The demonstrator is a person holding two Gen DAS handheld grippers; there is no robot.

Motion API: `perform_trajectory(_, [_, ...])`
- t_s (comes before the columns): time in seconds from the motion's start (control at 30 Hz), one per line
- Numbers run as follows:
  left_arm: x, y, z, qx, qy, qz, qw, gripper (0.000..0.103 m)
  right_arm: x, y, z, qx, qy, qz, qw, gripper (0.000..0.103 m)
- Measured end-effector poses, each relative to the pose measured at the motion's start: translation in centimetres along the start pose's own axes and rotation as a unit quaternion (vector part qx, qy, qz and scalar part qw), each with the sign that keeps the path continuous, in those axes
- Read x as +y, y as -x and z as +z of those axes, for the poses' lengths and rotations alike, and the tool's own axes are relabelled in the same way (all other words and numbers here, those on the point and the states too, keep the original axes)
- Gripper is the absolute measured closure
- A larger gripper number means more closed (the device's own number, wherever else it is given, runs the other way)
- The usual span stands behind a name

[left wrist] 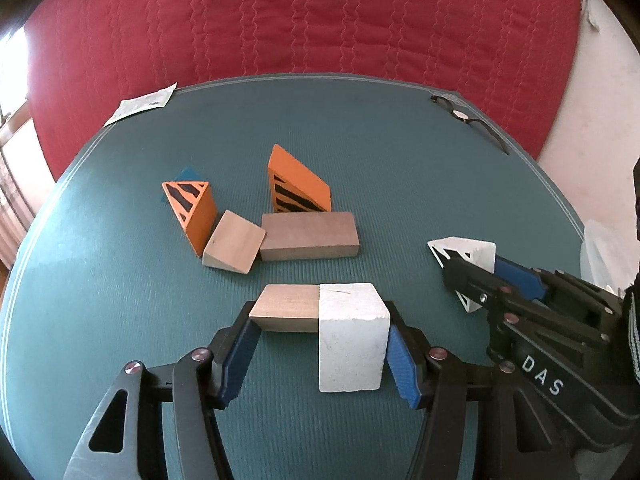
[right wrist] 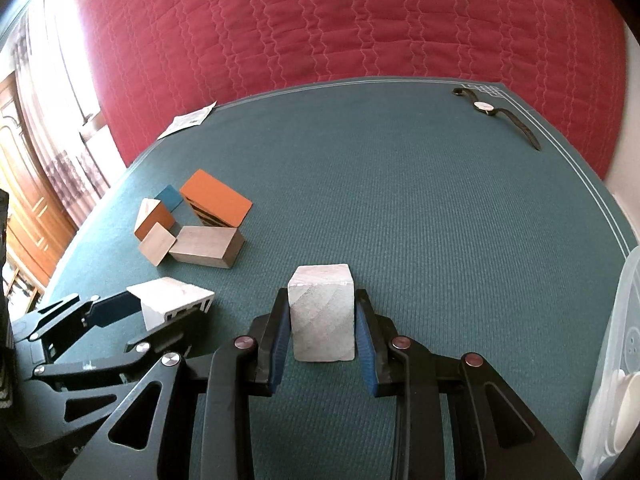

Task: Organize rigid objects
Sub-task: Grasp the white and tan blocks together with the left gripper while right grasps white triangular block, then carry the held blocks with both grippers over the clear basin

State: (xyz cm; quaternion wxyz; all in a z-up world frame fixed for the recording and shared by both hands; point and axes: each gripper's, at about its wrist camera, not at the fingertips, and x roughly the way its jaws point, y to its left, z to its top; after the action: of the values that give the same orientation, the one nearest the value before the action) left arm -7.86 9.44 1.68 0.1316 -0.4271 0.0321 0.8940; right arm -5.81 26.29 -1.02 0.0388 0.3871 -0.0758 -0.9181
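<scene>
In the left wrist view my left gripper (left wrist: pixel 320 316) is shut on two blocks set side by side on the green mat (left wrist: pixel 400 168). One pad presses the end of a flat wooden block (left wrist: pixel 286 308), the other the side of a tall white block (left wrist: pixel 348 340). To the right, my right gripper (left wrist: pixel 460 276) is shut on a white wedge (left wrist: pixel 468 250) with black markings. The right wrist view shows that white wedge (right wrist: pixel 322 312) squeezed between both blue pads (right wrist: pixel 280 344) of the right gripper (right wrist: pixel 321 300). My left gripper (right wrist: pixel 132 312) lies at the lower left with its white block (right wrist: pixel 172 298).
Behind the grippers stand two orange wedges with black stripes (left wrist: pixel 192 208) (left wrist: pixel 298 184), a wooden wedge (left wrist: pixel 234 246), a brown wooden cuboid (left wrist: pixel 310 236) and a small blue piece (left wrist: pixel 188 174). A watch (left wrist: pixel 464 114) and a paper slip (left wrist: pixel 144 102) lie at the mat's far corners. A clear plastic container (right wrist: pixel 616 340) sits at the right.
</scene>
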Motion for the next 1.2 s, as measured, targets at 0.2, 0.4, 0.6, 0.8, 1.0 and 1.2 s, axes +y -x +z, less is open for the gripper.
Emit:
perform_trajectory(0.2, [-0.6,0.4,-0.3,-0.003,-0.002,-0.002,1.0,0.041,-0.7,0.2,0.1,-0.007,-0.018,0.004,1.0,0.072])
perform_trajectory(0.4, [-0.8,1.3,-0.6,-0.011,-0.006,-0.006,0.9999,0.041,-0.7,1.6,0.4,-0.029,-0.019,0.003,0.999,0.072])
perform_trajectory(0.6, [-0.8,1.5,-0.5,-0.015,-0.003,-0.006,0.9999,0.041,-1.1,3.8,0.4,-0.048,-0.027,0.005,0.998,0.072])
perform_trajectory(0.8, [-1.1,1.8,-0.6,-0.018,-0.007,-0.008,0.9998,0.041,-2.9,6.3,0.1,-0.063,-0.052,-0.003,0.997,0.072])
perform_trajectory(1.0, [-1.4,2.0,-0.8,-0.018,-0.012,-0.011,0.9997,0.041,-5.2,9.3,-0.3,-0.092,-0.073,-0.034,0.993,0.072])
perform_trajectory(1.2, [-2.1,2.1,-0.8,-0.018,-0.016,-0.014,0.9996,0.041,-8.2,10.9,-1.8,-0.094,-0.095,-0.076,0.988,0.072])
